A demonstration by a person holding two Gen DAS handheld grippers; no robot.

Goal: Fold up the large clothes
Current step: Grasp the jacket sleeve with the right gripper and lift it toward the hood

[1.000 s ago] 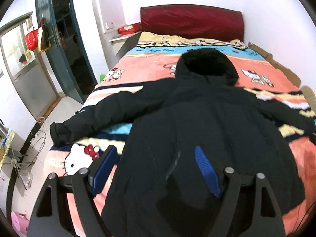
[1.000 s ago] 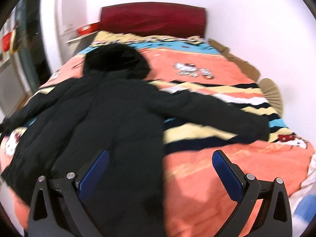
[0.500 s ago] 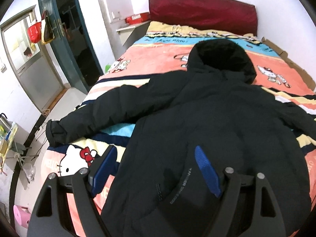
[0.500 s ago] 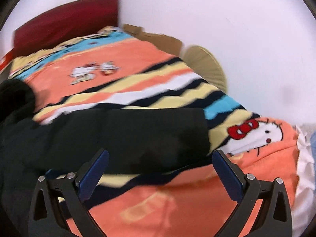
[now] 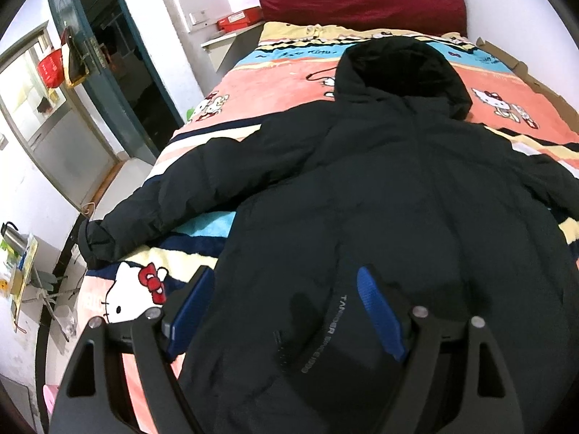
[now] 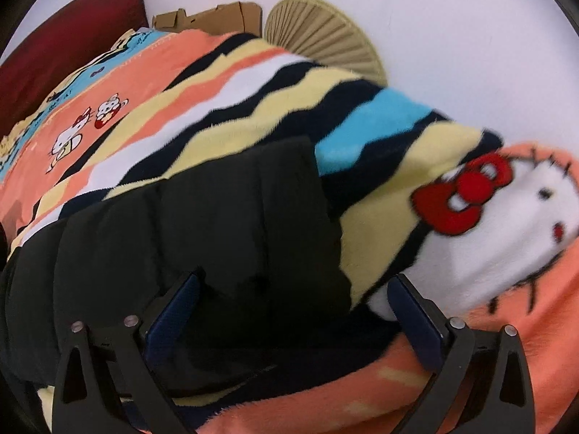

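Note:
A big black hooded puffer jacket lies spread back-up on the bed, hood toward the headboard and both sleeves out sideways. Its left sleeve cuff reaches the bed's left edge. My left gripper hovers open over the jacket's lower left hem, with nothing between its blue pads. In the right wrist view the right sleeve fills the lower left, its cuff end near the middle. My right gripper is open and low, straddling that cuff, not closed on it.
A striped cartoon-cat blanket covers the bed, with a dark red headboard behind. A green door and cluttered floor lie left. Against the right wall are flattened cardboard and a woven fan.
The right gripper swung right from the jacket's body and dropped close over the right sleeve cuff. The left gripper moved slightly forward over the hem. Both stayed open.

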